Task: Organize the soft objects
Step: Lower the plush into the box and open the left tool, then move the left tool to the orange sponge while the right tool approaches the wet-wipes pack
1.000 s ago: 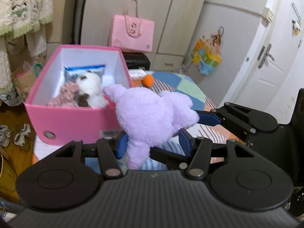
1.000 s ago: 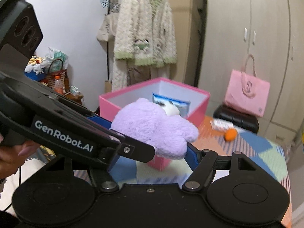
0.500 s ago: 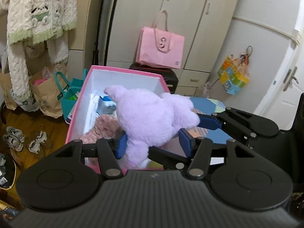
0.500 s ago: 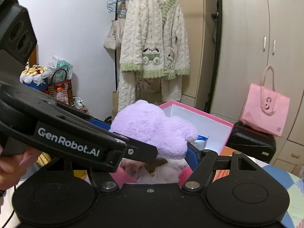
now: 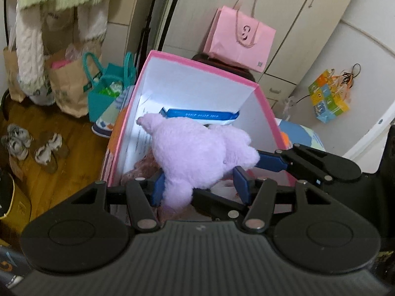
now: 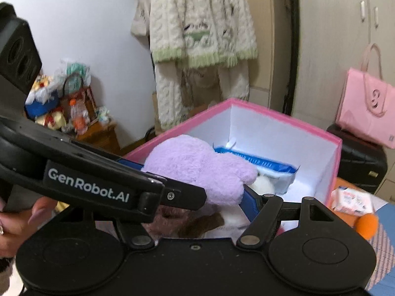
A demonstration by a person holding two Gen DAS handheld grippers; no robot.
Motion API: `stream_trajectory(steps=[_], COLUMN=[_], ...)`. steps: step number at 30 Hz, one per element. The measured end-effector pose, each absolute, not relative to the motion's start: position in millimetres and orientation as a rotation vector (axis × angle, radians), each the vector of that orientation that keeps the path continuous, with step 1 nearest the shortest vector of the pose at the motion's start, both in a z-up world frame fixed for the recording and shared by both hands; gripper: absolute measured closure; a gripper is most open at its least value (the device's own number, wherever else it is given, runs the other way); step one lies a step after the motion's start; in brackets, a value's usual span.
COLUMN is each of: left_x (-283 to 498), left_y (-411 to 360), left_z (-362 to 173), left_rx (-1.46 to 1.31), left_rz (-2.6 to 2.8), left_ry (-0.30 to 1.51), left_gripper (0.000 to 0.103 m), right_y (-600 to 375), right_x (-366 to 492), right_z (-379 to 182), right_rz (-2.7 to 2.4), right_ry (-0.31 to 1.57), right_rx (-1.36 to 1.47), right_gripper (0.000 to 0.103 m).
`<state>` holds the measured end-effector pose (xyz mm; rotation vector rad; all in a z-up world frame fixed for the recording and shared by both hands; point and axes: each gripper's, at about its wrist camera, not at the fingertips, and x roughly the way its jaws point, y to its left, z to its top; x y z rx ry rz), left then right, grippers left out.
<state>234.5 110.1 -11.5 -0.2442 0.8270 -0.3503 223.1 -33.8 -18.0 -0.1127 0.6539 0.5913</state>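
You now have the purple plush point(image 5: 195, 155) over the open pink box point(image 5: 197, 60); a second ago it hung in front of the box's near wall, above the patchwork bedspread, and half a second ago it had just reached the rim. Both views have tipped downward since then, so you look into the box rather than across it.

Your left gripper point(image 5: 200, 185) holds the plush near its lower end, the blue pads pressed into the fur on either side, just as in the earlier frames. Your right gripper point(image 6: 197, 185) clamps the same toy from the other side: one blue pad point(image 6: 249, 197) shows against the fur, while the other is hidden behind the left gripper's arm that crosses the right wrist view. Neither grip has loosened.

Inside the box, a blue-and-white packet point(image 5: 201, 116) stands against the far wall, more exposed than before. Below the plush lie a pinkish-brown soft toy point(image 6: 172, 219) and a white one point(image 6: 264, 185). The plush is above them; you cannot tell whether it touches them.

The pink bag point(image 5: 239, 39) and the cream knitted cardigan point(image 6: 197, 24) stay put in the background.
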Motion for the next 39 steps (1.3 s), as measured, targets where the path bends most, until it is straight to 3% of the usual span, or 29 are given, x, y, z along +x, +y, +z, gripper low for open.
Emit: stream_trajectory(steps=[16, 39], left_x=[182, 74], left_y=[122, 62], left_z=[32, 90], left_rx=[-0.137, 0.004], left_rz=[-0.348, -0.58], left_ry=[0.661, 0.651], left_gripper=[0.039, 0.034], right_y=[-75, -169], right_x=[193, 45], right_z=[10, 79], right_rz=[0.556, 0.47], right_ry=[0.671, 0.534], right_rx=[-0.124, -0.215], right_gripper=[0.025, 0.023])
